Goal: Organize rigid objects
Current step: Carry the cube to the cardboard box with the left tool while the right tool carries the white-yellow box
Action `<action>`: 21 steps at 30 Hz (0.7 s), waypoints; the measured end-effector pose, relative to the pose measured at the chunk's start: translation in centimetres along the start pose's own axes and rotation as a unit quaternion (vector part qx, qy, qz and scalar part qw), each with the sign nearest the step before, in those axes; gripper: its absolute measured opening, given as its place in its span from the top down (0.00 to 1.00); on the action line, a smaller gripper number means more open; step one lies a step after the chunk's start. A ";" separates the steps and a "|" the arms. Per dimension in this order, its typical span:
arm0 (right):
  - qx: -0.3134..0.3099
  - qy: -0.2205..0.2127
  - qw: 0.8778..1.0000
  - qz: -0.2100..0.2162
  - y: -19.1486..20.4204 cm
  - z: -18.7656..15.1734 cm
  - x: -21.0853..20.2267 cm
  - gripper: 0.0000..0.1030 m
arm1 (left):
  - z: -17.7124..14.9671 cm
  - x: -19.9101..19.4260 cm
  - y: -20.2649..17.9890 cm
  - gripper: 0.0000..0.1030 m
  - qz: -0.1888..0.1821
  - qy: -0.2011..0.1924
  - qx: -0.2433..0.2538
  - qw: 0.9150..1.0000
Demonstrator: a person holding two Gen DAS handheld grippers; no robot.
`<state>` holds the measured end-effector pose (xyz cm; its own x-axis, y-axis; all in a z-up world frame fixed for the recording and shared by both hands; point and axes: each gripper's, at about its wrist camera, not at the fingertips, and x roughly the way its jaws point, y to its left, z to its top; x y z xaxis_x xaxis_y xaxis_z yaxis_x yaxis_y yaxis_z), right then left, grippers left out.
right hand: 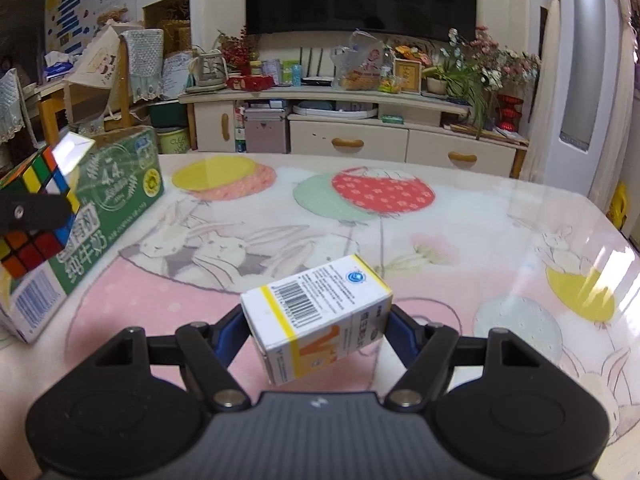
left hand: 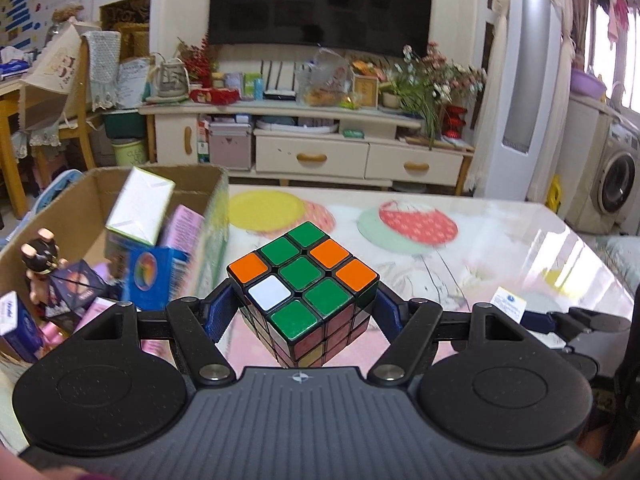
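My left gripper (left hand: 301, 309) is shut on a Rubik's cube (left hand: 303, 280) with a mostly green top face, held above the table just right of an open cardboard box (left hand: 80, 208). The cube also shows at the far left of the right wrist view (right hand: 38, 208), beside the box's green printed side (right hand: 112, 200). My right gripper (right hand: 316, 322) is shut on a small white and yellow medicine box (right hand: 316, 312) with a barcode, held tilted above the pink tablecloth. That box also shows at the right of the left wrist view (left hand: 508, 304).
The cardboard box holds several small cartons (left hand: 140, 208) and a figurine (left hand: 40, 264). The table (right hand: 400, 240) has a glossy cloth with rabbits and balloons. Beyond it stand a TV cabinet (left hand: 320, 152), a chair (left hand: 60, 120) and a washing machine (left hand: 616, 180).
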<state>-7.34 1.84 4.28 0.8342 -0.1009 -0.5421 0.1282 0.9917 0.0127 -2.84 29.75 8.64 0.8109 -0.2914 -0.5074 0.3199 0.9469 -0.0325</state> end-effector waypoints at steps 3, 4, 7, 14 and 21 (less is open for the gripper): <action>-0.006 -0.005 1.000 0.010 0.9 0.8 -0.3 0.30 | 0.5 -0.7 1.0 0.14 0.006 -0.012 -0.011 1.000; -0.008 -0.008 1.000 0.013 1.3 1.1 -0.5 0.30 | 0.7 -0.9 1.4 0.14 0.009 -0.015 -0.015 1.000; -0.013 -0.020 0.999 0.023 2.2 2.0 -0.9 0.30 | 1.2 -1.2 2.8 0.14 0.018 -0.021 -0.028 0.999; -0.023 -0.043 0.997 0.061 5.1 5.1 -0.9 0.30 | 2.5 -1.7 7.1 0.14 0.058 -0.036 -0.074 0.995; -0.063 -0.065 0.989 0.114 10.1 8.6 0.0 0.30 | 2.6 -2.5 11.2 0.14 0.107 -0.036 -0.118 0.987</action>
<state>-1.40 11.20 11.60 0.8967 0.1254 -0.4245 -0.1322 0.9911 0.0135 0.03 40.70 11.77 0.8827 -0.0831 -0.4626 0.0219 0.9904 -0.1362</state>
